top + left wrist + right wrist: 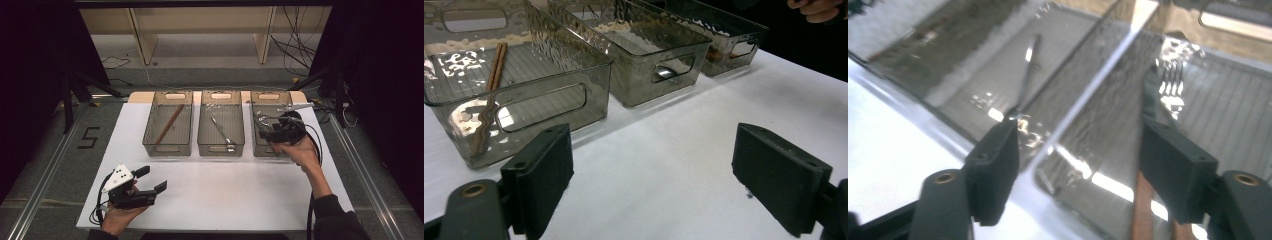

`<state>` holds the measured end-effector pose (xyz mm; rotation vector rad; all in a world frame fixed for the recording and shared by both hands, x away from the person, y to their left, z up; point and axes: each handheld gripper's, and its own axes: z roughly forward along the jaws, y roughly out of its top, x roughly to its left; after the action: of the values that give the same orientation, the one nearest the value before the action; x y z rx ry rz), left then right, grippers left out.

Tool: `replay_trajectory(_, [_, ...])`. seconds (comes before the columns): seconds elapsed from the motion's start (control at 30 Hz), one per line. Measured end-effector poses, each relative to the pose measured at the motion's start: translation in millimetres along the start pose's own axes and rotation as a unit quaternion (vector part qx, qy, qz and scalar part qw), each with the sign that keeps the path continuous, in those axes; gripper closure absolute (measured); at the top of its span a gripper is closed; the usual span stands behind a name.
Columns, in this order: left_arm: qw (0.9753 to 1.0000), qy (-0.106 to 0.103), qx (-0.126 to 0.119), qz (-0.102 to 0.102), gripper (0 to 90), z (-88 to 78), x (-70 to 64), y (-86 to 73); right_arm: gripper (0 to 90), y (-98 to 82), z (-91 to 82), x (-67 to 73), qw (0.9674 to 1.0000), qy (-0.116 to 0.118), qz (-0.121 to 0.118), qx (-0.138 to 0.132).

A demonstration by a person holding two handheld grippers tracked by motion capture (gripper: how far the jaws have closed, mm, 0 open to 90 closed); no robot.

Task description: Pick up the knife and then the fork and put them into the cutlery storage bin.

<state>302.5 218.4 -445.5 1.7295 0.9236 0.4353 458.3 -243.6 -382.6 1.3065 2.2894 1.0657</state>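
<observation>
On the white table [215, 195] we rest our left gripper [150, 184], jaws apart and empty. Farther off, our right gripper [1078, 165] hangs wide open over the right bin [256, 137], above a wooden-handled, shiny-tined fork [1168, 82] lying inside.

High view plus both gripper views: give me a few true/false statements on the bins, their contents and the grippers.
1. Three smoky translucent plastic bins stand side by side on the white table. True.
2. The left bin holds brown wooden chopsticks. True.
3. The middle bin is empty. False: a slim silver metal utensil lies in it.
4. The left gripper is shut on a chopstick. False: its jaws stand open over bare table.
5. The right gripper is over the right bin, a silver fork below it. True.
</observation>
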Motion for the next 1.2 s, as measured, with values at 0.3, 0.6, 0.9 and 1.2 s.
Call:
replay_trajectory(0.3, [1.0000,-0.002,0.003,0.001,16.4,-0.2,-0.3,-0.3,27.6,-24.7,-17.9,30.3,0.9984,0.027,-0.011,-0.048])
replay_trajectory(0.6, [1.0000,-0.004,0.005,0.001,16.4,0.4,0.0,-0.1,26.5,-43.1,-28.2,48.8,0.9955,0.036,-0.021,-0.085])
replay_trajectory(0.9, [1.0000,-0.005,0.005,-0.002,16.3,1.0,-0.2,0.5,24.6,-63.8,-29.0,64.7,0.9930,0.054,-0.034,-0.100])
replay_trajectory(1.2, [0.9999,-0.008,0.006,-0.003,16.4,1.1,-0.3,0.8,21.9,-82.7,-29.5,73.1,0.9908,0.069,-0.031,-0.112])
